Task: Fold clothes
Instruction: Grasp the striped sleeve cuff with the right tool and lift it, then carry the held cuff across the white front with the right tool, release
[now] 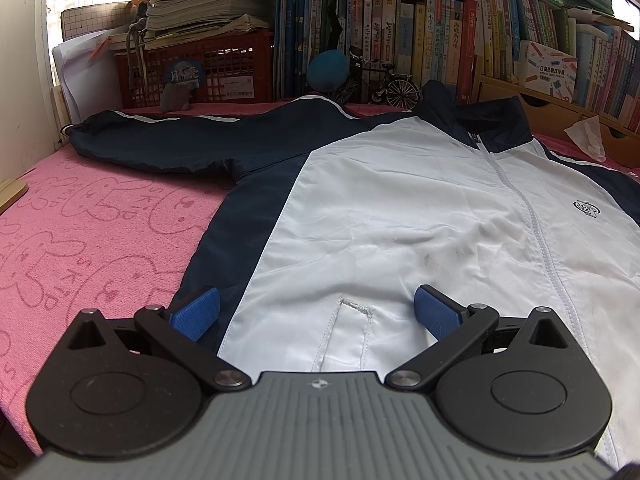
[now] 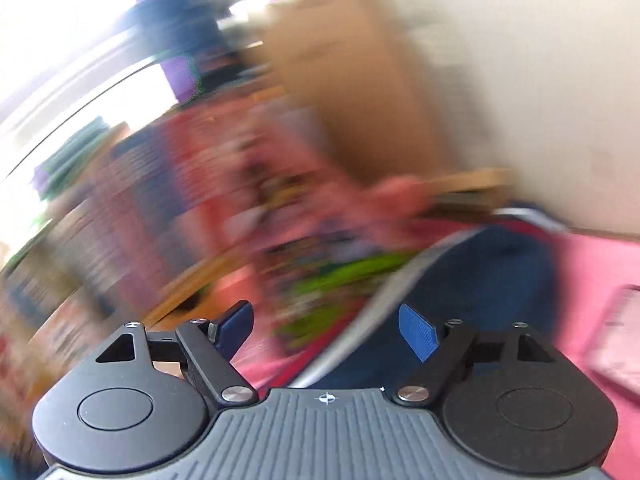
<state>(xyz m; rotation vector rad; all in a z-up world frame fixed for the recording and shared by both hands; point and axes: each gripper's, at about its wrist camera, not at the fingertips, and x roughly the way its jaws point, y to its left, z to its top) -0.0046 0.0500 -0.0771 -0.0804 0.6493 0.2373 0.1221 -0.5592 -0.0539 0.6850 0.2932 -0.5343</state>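
A navy and white zip jacket (image 1: 400, 208) lies flat, front up, on a pink cloth (image 1: 92, 232). Its navy left sleeve (image 1: 160, 140) stretches out to the left. My left gripper (image 1: 316, 312) is open and empty, low over the jacket's lower front by the pocket seam (image 1: 352, 308). The right wrist view is badly motion-blurred. My right gripper (image 2: 326, 332) is open and empty above a navy sleeve with a white stripe (image 2: 472, 280) on the pink cloth (image 2: 600, 272).
A red crate (image 1: 200, 68) with stacked papers, a row of books (image 1: 420, 32), a blue ball (image 1: 328, 70) and a small model bicycle (image 1: 384, 84) stand behind the jacket. A wooden shelf unit (image 1: 560, 116) is at the back right.
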